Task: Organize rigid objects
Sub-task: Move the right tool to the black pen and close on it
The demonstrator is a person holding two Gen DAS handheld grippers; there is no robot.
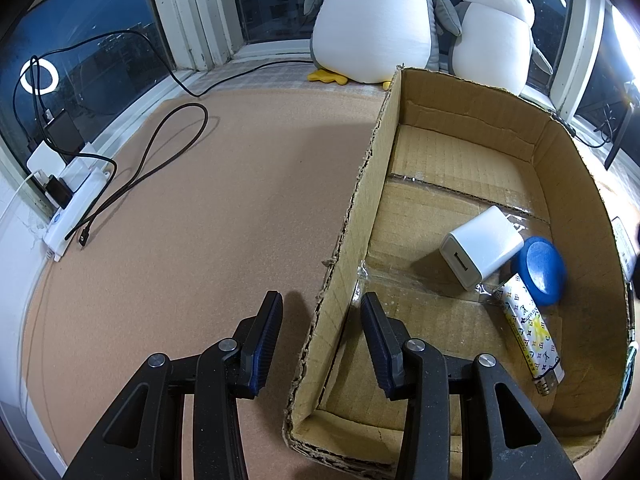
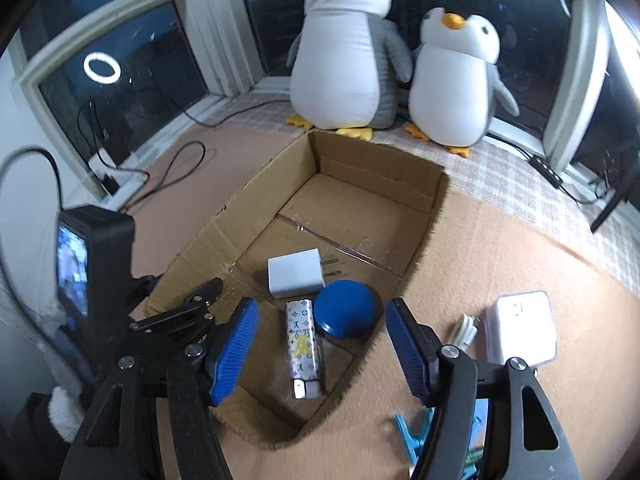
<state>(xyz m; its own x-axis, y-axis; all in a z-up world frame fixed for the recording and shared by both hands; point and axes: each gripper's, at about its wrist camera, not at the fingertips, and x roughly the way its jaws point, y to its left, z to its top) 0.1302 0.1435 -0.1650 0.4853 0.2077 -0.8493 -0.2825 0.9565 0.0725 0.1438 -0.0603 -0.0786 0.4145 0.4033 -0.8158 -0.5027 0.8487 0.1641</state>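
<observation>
The left gripper (image 1: 322, 320) straddles the near-left wall of the cardboard box (image 1: 360, 200), one pad on each side of the torn edge; the pads look just clear of the cardboard, and whether they pinch it cannot be told. The right gripper (image 2: 322, 344) hangs over the box's near end with its jaws apart and nothing pressed between them. Directly below that gap lies a patterned lighter (image 2: 303, 344), lengthwise, metal end nearest. Just beyond it, touching or nearly so, sit a blue round lid (image 2: 346, 308) on the right and a white charger plug (image 2: 294, 276) on the left, prongs pointing right. The far half of the box floor is bare.

Outside the box, near right, a blue clip (image 2: 412, 432) lies on the tan mat (image 2: 500, 248), and a white case (image 2: 520, 328) sits just beyond it. To the left the mat is open up to a black cable (image 1: 160, 160) and a white power strip (image 1: 76, 208) by the window. Two plush penguins (image 2: 348, 52) stand on the sill behind the box.
</observation>
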